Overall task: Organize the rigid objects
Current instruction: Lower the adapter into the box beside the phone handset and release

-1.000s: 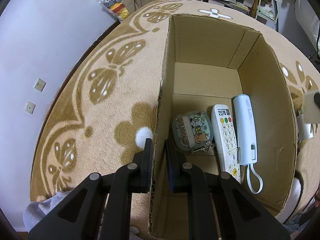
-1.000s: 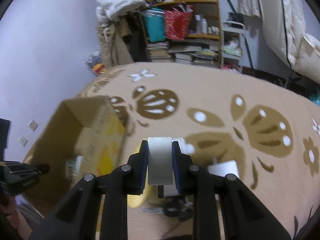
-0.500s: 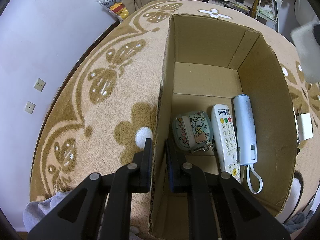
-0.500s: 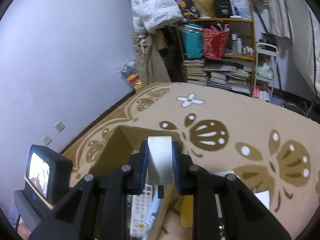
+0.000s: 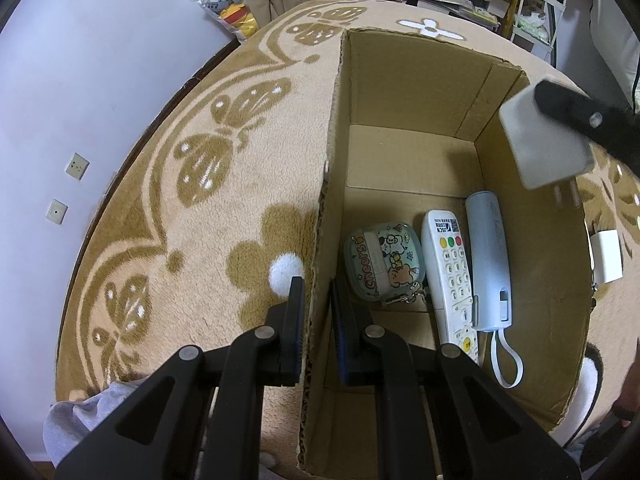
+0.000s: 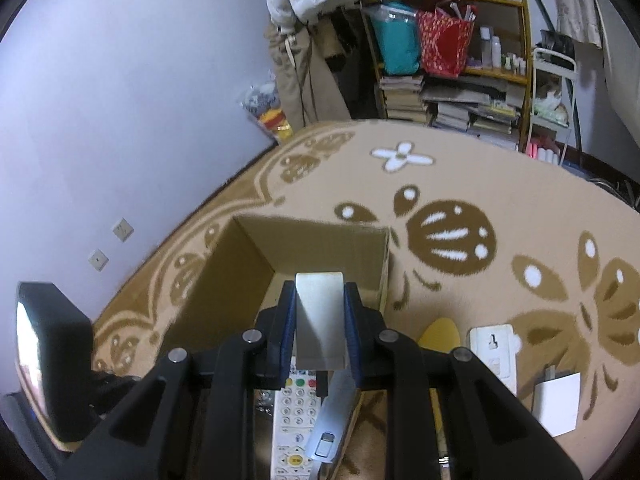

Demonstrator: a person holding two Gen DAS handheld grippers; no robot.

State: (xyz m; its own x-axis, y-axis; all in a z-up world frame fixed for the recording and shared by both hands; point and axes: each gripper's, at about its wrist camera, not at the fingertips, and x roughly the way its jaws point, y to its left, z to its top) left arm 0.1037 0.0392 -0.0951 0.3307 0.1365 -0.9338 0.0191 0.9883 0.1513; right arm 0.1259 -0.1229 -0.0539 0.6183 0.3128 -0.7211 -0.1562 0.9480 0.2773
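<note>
Jaws of the left gripper are seen, in the left wrist view, pinched on the near wall of the cardboard box, steadying it; a remote, a pouch and a pale blue case lie inside. At upper right the white charger hangs over the box.

From the right wrist view, the right gripper is shown closed on the charger, lower centre; release is best made low over bare floor, which only the left view shows

Matt brown corrugated cardboard for the box, edges rough. Soft, fuzzy pile on the rug. Smooth white plastic on the remote; pale blue satin plastic on the slim case. Glossy printed pouch. Smooth matt white charger between matt black plastic tool arms, blue-padded.
</note>
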